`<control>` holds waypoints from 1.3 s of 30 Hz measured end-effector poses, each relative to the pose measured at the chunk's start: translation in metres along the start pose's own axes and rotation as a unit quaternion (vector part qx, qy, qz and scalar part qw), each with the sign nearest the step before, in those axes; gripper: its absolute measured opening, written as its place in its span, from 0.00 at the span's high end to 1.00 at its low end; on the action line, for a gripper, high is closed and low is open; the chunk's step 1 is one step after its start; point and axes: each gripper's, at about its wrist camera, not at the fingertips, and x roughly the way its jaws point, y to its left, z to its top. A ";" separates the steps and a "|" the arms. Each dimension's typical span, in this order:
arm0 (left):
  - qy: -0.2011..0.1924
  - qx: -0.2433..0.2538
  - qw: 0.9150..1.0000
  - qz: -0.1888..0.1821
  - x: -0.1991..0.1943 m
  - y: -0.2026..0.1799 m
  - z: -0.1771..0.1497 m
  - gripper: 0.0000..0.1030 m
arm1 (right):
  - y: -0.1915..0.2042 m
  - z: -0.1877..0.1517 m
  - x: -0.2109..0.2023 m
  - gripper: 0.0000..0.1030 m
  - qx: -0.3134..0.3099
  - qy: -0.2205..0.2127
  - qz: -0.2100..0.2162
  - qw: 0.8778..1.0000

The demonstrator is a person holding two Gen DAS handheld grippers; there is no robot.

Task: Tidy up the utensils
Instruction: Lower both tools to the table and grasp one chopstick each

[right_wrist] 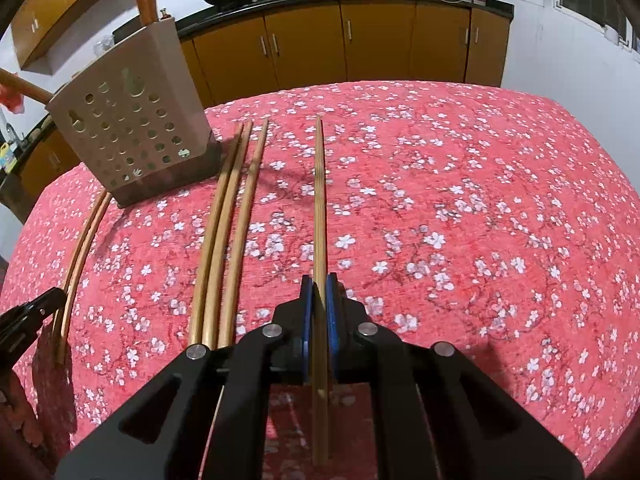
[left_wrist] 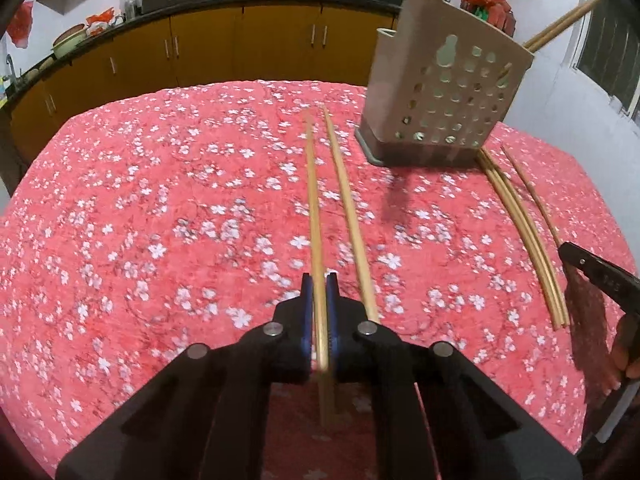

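Chopstick [left_wrist: 316,216] pinched between blue pads of left gripper [left_wrist: 319,312], second chopstick [right_wrist: 319,208] pinched likewise in right gripper [right_wrist: 319,312], both pointing toward 12 o'clock, low over flowered cloth [left_wrist: 140,220]. Loose stick [left_wrist: 348,208] just beside at 1 o'clock in left view; three more [right_wrist: 224,240] at 11 o'clock in right view. Holder [left_wrist: 444,92] at 1 o'clock, some sticks already standing inside. Likely trouble: thin round sticks pivoting or slipping in so short a grip, tips catching holder rim, light holder tipping.

Right gripper [right_wrist: 319,292] jaws clamp chopstick [right_wrist: 319,200].
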 end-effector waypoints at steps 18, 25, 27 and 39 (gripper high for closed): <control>-0.019 -0.029 0.999 0.017 0.002 0.038 0.009 0.90 | 0.013 0.006 0.012 0.92 -0.033 -0.015 -0.001 0.999; -0.020 -0.032 0.999 0.014 0.000 0.040 0.007 0.90 | 0.014 0.003 0.010 0.92 -0.032 -0.015 0.001 0.999; -0.019 -0.030 0.999 0.015 -0.001 0.040 0.006 0.90 | 0.016 0.001 0.009 0.92 -0.038 -0.015 -0.002 0.999; -0.018 -0.022 0.999 0.015 -0.004 0.038 0.003 0.90 | 0.013 -0.002 0.006 0.92 -0.037 -0.015 0.000 0.999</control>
